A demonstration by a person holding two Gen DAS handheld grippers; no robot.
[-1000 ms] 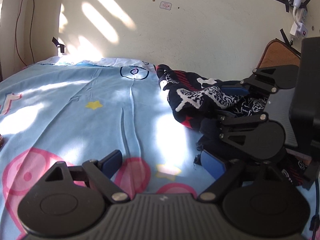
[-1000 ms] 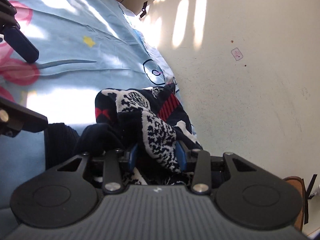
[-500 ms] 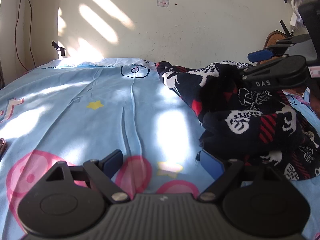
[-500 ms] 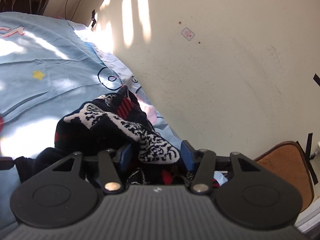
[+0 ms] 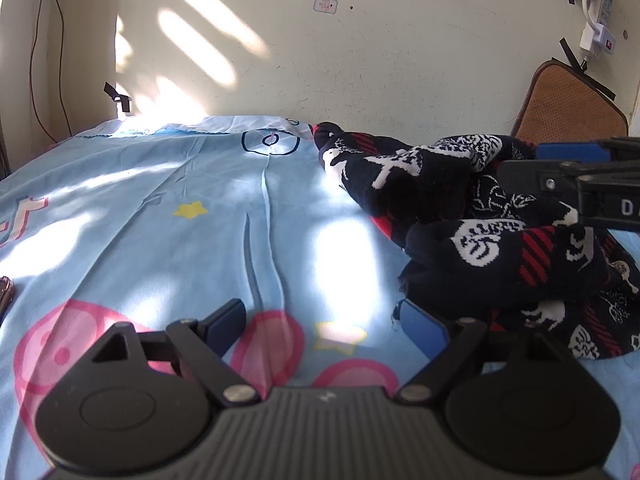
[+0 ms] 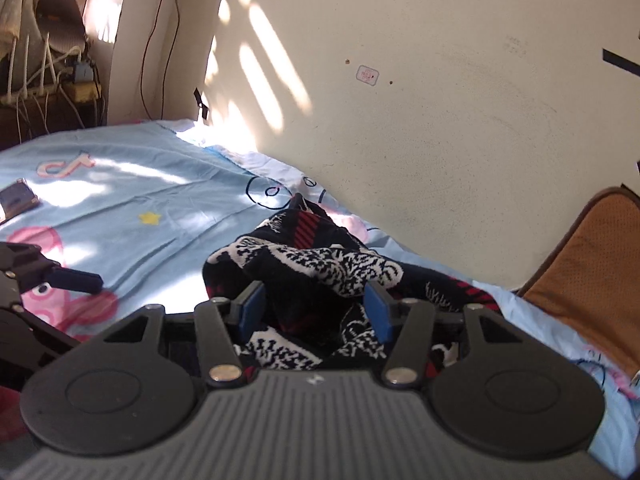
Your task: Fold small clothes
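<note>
While the left gripper (image 5: 322,322) gapes empty, right gripper (image 6: 314,312) just widening around sweater (image 6: 320,264), phone (image 6: 16,200) right view only.

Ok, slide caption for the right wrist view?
Right gripper jaws just opening around a bunched dark patterned knit on a blue bedsheet.

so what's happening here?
A person with two handheld grippers is sorting out a crumpled dark patterned knit garment on a light blue bedsheet. The right gripper sits over the bunched cloth, its jaws just opening with fabric between them. The left gripper hangs open over bare sheet, beside the pile. Nothing folded yet.
</note>
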